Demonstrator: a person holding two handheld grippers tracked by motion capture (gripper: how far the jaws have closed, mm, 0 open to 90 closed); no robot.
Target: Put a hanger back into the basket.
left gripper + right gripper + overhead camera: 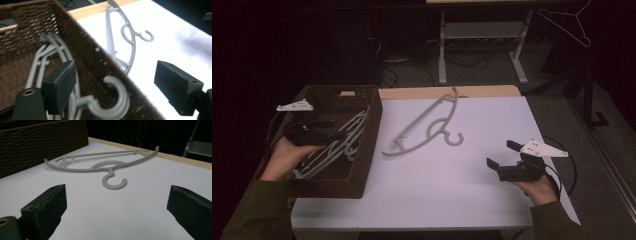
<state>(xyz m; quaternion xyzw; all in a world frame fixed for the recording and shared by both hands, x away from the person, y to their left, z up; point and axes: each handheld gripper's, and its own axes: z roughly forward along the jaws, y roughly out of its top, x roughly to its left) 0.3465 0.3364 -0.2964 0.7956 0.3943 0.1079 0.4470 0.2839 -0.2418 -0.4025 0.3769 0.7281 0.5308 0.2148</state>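
A grey plastic hanger [427, 127] [105, 165] lies flat on the white table, its hook toward the near side. A dark wicker basket [372, 130] [100, 62] at the left holds several grey hangers [337, 150]. My left gripper [337, 136] [120, 82] hovers over the basket's right part, jaws wide apart. A hanger hook [117, 100] lies below them, untouched. My right gripper [502, 154] [115, 202] rests low at the table's right, open and empty. It points at the loose hanger [130, 42].
The basket's side wall [37, 145] stands just left of the loose hanger. A wooden strip [492, 91] edges the table's far side. Beyond it stand a white desk frame [482, 45] and a hanging wire hanger [569, 25].
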